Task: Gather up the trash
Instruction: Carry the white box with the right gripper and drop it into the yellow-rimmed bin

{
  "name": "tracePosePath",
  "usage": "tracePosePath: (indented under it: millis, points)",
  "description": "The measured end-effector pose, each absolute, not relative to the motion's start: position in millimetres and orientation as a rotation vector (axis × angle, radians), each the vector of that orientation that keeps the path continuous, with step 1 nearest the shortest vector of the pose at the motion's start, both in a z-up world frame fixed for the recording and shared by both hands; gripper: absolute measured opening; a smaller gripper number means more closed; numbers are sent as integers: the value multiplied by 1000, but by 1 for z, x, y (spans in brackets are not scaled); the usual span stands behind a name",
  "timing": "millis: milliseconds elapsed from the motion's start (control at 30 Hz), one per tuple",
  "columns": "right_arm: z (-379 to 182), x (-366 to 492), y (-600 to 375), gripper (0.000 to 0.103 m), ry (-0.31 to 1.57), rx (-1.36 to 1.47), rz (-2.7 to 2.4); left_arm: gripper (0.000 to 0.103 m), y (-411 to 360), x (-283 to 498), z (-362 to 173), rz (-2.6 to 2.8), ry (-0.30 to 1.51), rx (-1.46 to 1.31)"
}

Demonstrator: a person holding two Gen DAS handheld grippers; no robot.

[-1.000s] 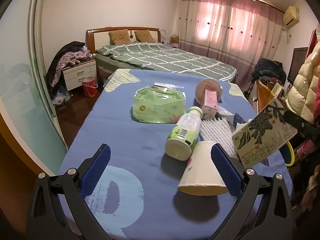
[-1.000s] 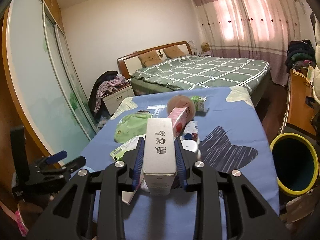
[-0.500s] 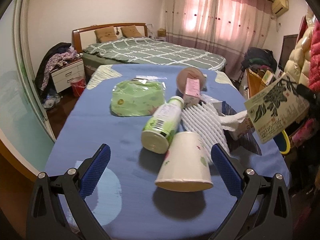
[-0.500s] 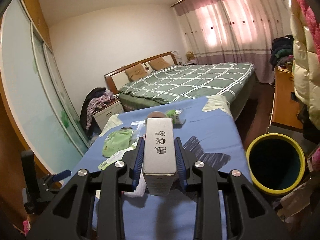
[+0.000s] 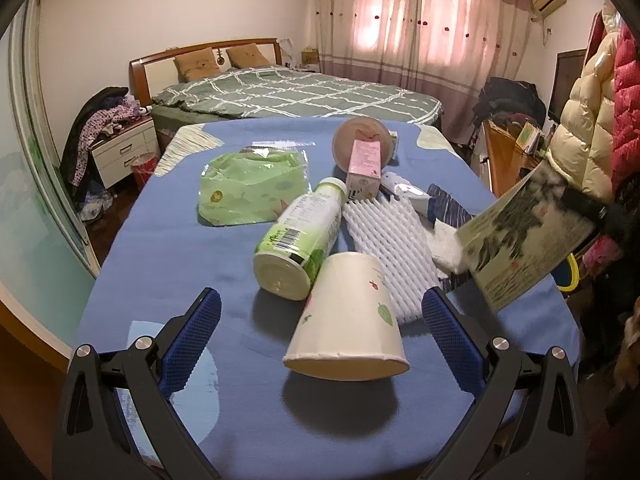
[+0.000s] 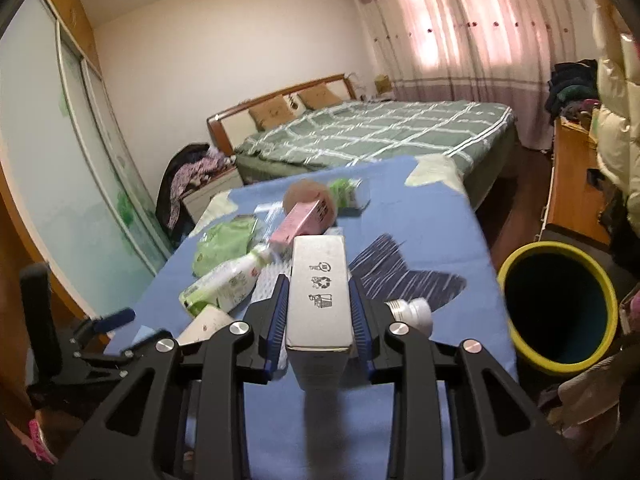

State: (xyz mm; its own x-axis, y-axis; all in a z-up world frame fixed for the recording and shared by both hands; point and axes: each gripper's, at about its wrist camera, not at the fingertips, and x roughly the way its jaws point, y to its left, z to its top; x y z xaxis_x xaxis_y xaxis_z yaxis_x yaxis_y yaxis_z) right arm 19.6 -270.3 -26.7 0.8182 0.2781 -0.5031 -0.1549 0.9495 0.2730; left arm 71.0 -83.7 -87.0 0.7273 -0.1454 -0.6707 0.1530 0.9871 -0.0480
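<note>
My left gripper point(image 5: 320, 312) is open, its blue pads on either side of a white paper cup point(image 5: 348, 320) lying on its side on the blue table point(image 5: 168, 248). Behind the cup lie a green-label bottle point(image 5: 300, 236), white foam netting point(image 5: 388, 244), a green wipes pack point(image 5: 248, 188) and a pink carton point(image 5: 362, 168). My right gripper point(image 6: 319, 300) is shut on a grey-white carton point(image 6: 320, 300), held above the table's right side; the carton also shows at the right of the left wrist view point(image 5: 524, 240). A yellow-rimmed bin point(image 6: 556, 304) stands on the floor right of the table.
A bulb-like white item point(image 6: 412, 312) lies near the right gripper. A bed point(image 5: 296, 92) stands beyond the table, a nightstand point(image 5: 120, 152) at left, a wooden desk point(image 6: 572, 192) and hanging coats point(image 5: 592, 112) at right.
My left gripper has moved forward, so the paper cup now lies between its pads. My right gripper, still holding the carton, has swung over the table, bin at its right.
</note>
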Motion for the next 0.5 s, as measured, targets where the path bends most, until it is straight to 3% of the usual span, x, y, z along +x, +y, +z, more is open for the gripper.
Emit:
tracePosePath:
  millis: [500]
  points:
    - [11,1,-332,29,425,260,69,99,-116,88,-111,-215,815,65]
